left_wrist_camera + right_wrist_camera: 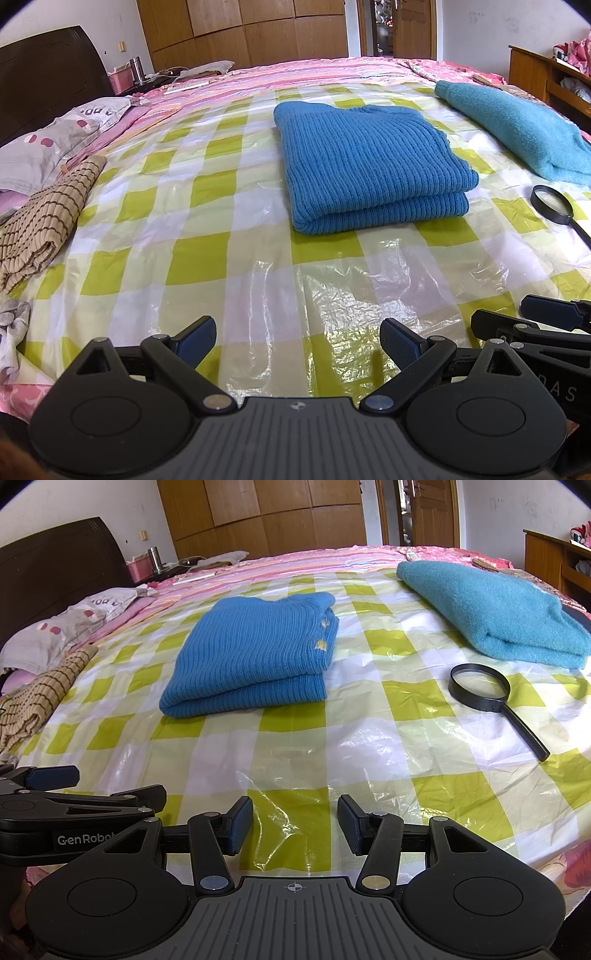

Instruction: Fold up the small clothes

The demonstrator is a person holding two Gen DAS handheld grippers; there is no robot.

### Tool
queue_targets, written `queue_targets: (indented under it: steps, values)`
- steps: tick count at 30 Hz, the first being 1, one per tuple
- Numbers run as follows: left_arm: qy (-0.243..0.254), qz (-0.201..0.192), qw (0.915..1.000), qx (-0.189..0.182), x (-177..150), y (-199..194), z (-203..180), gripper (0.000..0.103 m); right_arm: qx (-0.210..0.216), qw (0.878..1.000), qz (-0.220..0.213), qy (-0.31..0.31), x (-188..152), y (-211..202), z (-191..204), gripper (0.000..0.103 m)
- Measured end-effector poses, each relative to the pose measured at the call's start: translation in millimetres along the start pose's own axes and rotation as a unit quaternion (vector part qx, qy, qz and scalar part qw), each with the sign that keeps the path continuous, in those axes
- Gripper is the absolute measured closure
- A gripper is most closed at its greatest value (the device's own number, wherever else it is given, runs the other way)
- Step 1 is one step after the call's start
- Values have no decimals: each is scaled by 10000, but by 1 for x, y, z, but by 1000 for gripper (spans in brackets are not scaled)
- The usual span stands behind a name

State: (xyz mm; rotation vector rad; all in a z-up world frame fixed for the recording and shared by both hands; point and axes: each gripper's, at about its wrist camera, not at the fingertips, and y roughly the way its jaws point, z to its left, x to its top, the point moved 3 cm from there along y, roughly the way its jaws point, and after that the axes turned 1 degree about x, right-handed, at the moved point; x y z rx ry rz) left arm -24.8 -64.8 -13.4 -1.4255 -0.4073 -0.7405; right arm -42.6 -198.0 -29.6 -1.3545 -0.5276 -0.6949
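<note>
The blue ribbed sweater (pixel 373 166) is lying folded in 2 layers on the checked plastic sheet (pixel 229 258), at 12 o'clock from both grippers and well apart from them, probably set down as finished. The teal fleece garment (pixel 495 609) is sitting folded at 2 o'clock, a magnifying glass (pixel 480 686) beside it. The left gripper (pixel 297 341) is standing wide, holding nothing; the right gripper (pixel 295 823) is gaping about halfway, also empty, both hovering over bare sheet.
</note>
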Motion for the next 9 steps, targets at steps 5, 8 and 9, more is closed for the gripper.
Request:
queue_targets:
  steps: [5, 8, 9]
  values:
    - [9, 34, 10000, 13, -1, 1, -1, 3, 5, 10000, -2, 5, 0, 0, 0, 52]
    - [16, 36, 10000, 21, -1, 1, -1, 3, 7, 10000, -1, 7, -1, 1, 0, 51]
    - [18, 39, 10000, 24, -1, 1, -1, 3, 6, 10000, -2, 5, -1, 1, 0, 51]
